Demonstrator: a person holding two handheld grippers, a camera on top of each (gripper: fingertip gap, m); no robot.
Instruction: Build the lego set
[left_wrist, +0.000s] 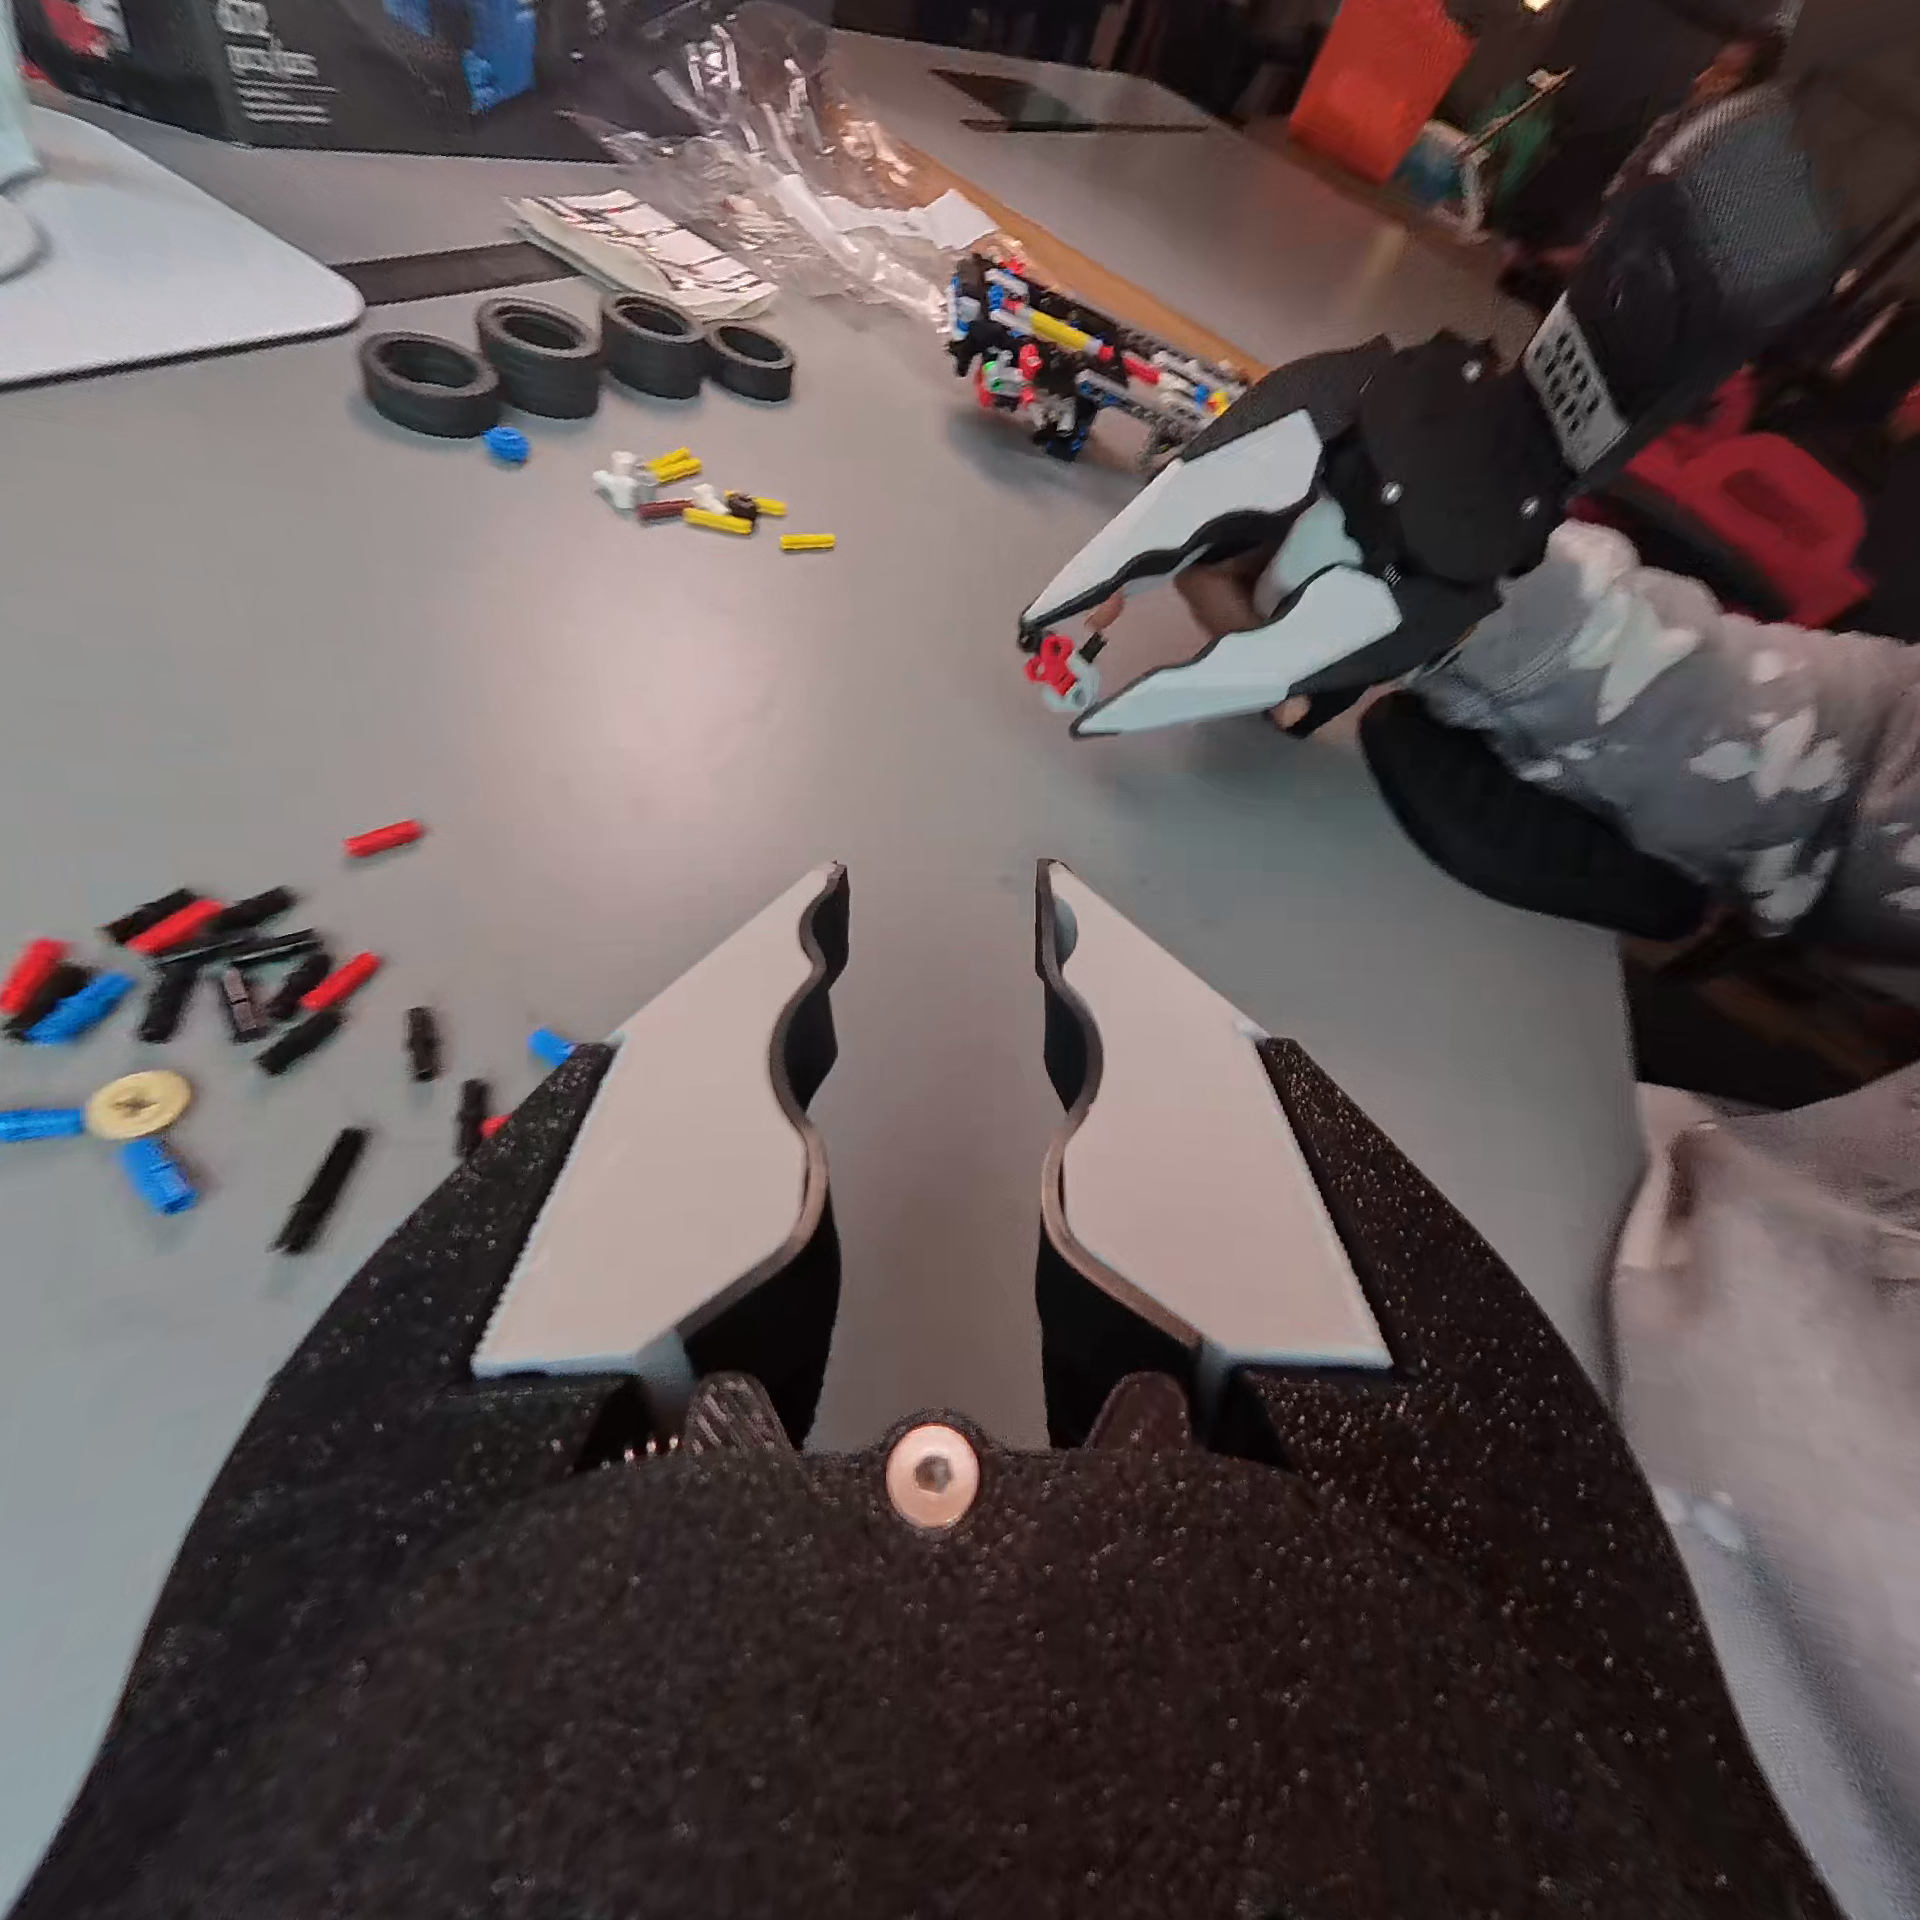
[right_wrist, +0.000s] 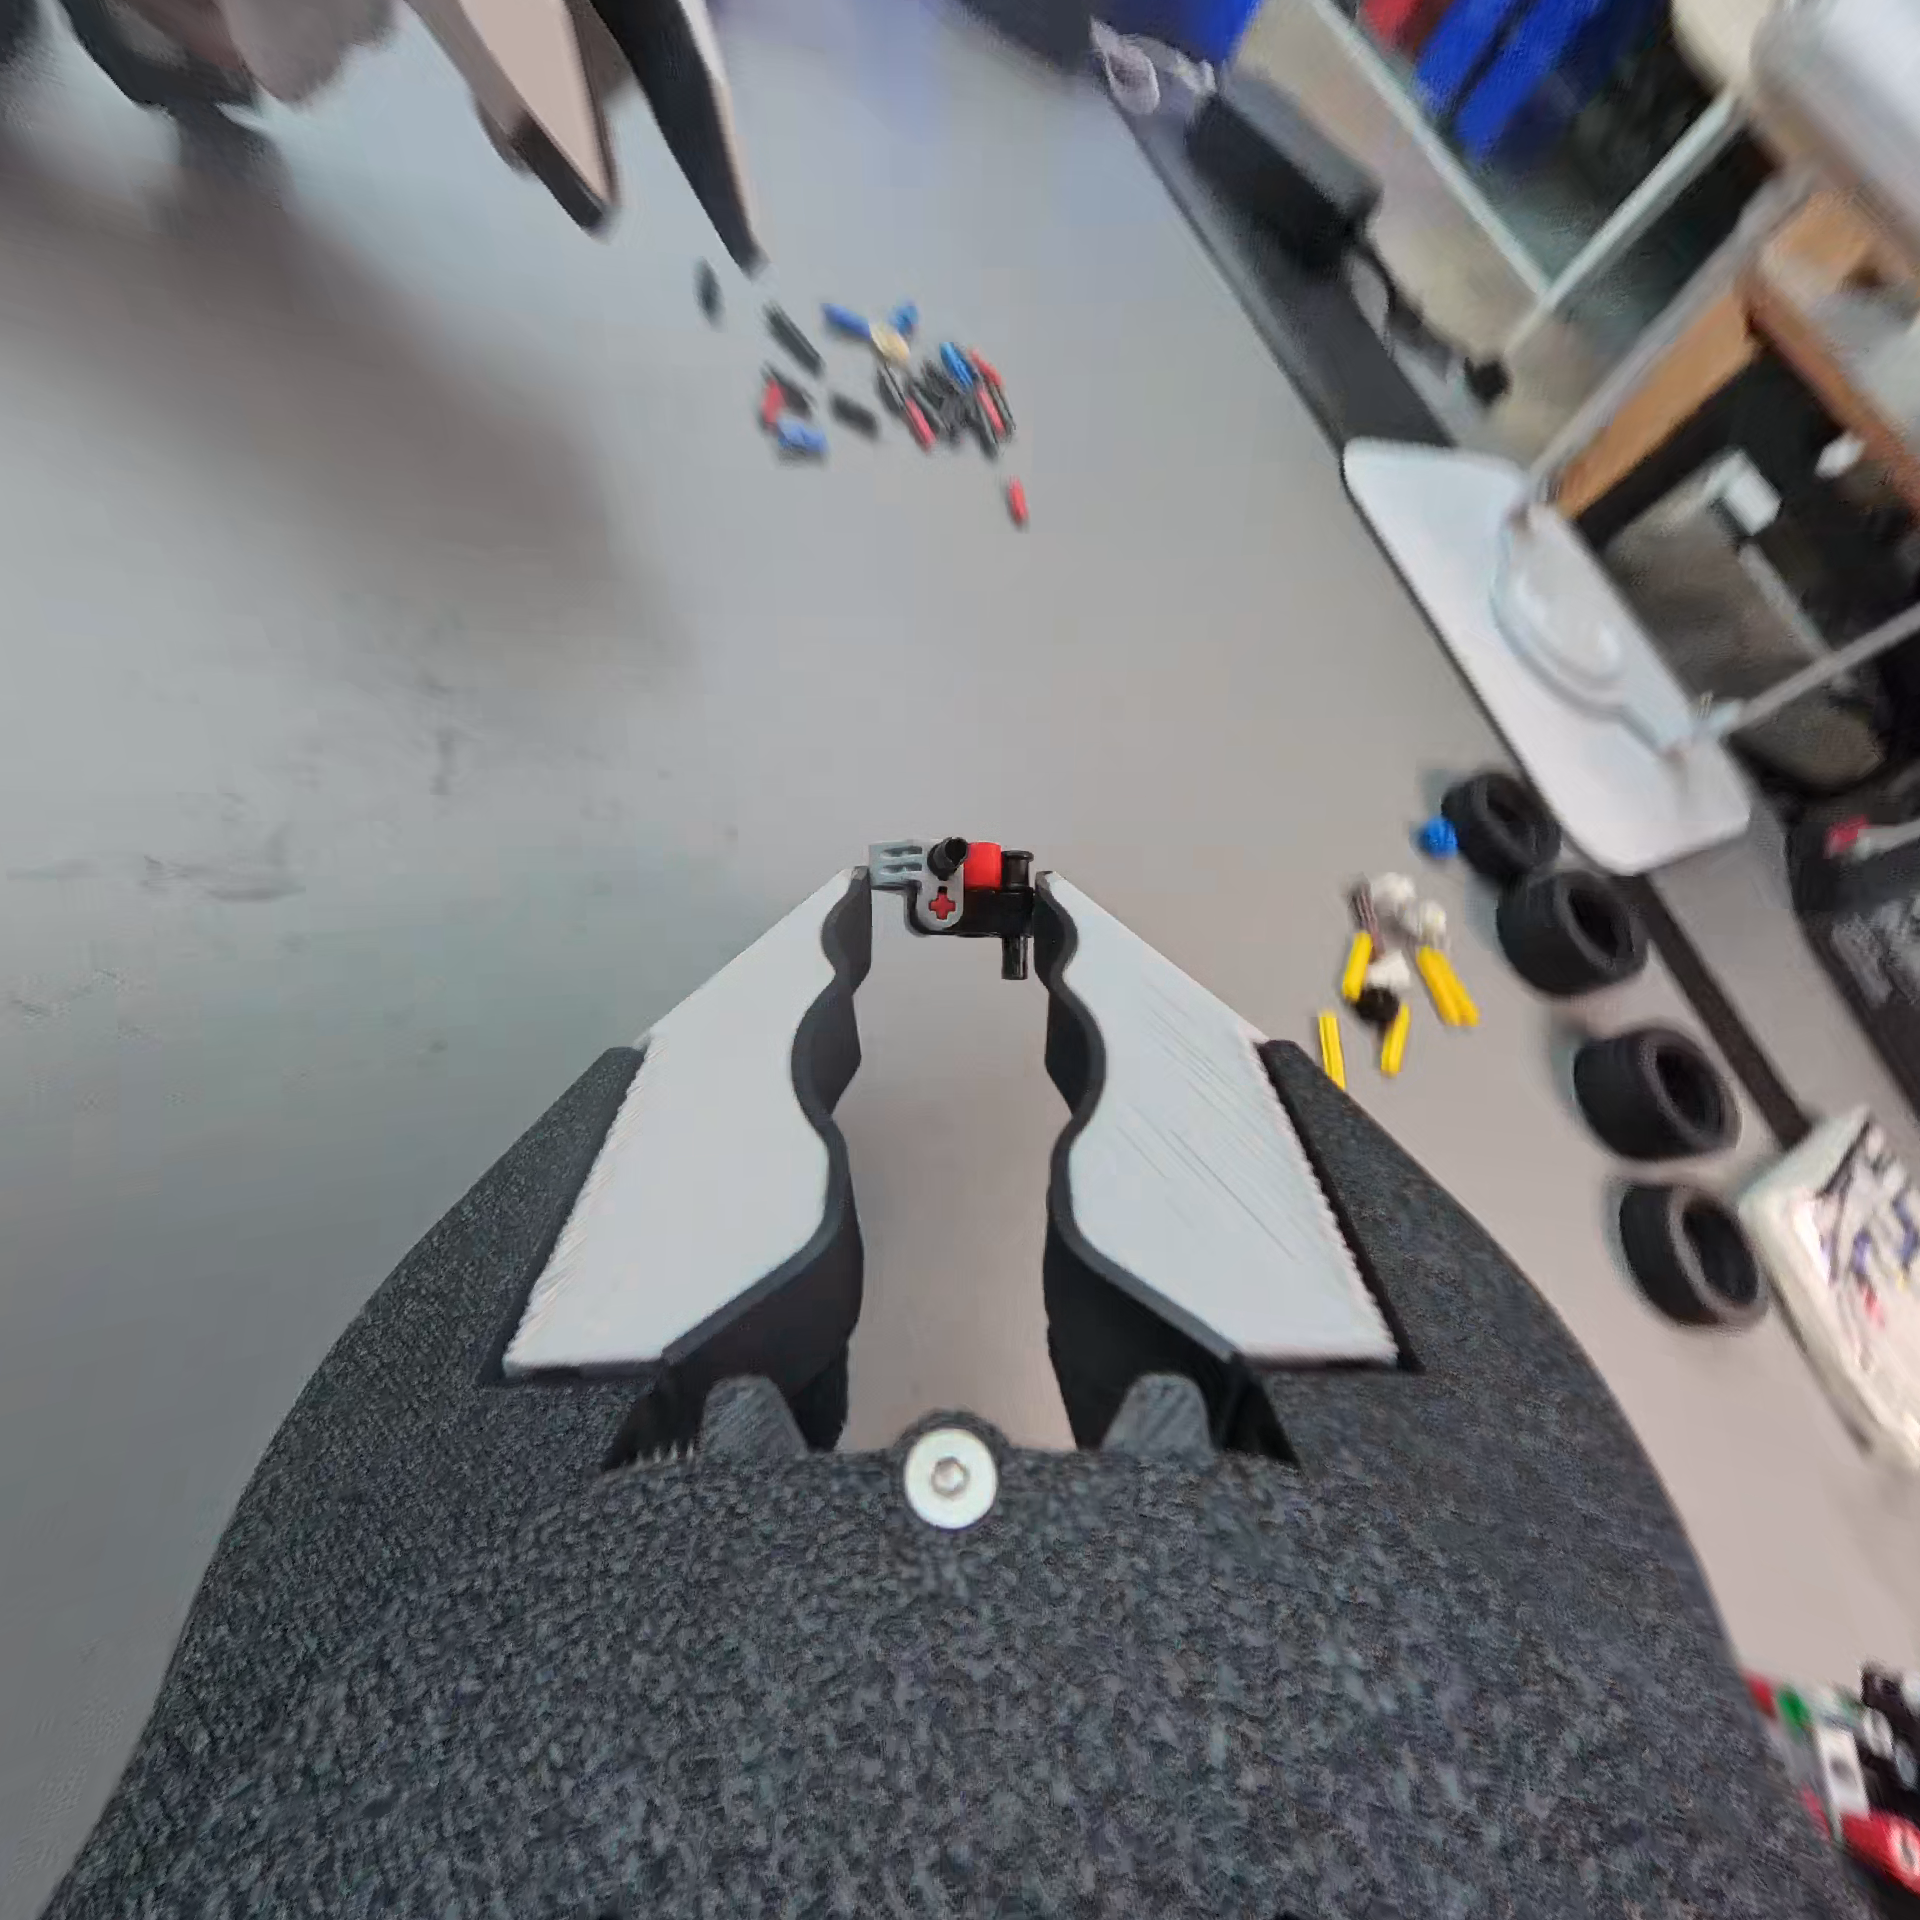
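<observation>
Right gripper (right_wrist: 951, 883) pinches your small red, black and grey plastic lego piece (right_wrist: 961, 894); left gripper (left_wrist: 940, 868), at six o'clock over the grey bench (left_wrist: 623, 675), gapes empty.

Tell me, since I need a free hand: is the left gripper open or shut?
Open: the left gripper holds nothing, its fingertips apart with bare table between.

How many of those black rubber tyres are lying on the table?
4, loose in a row: first tyre, second tyre, third tyre and fourth tyre, near the paper booklet. More may be hidden.
</observation>
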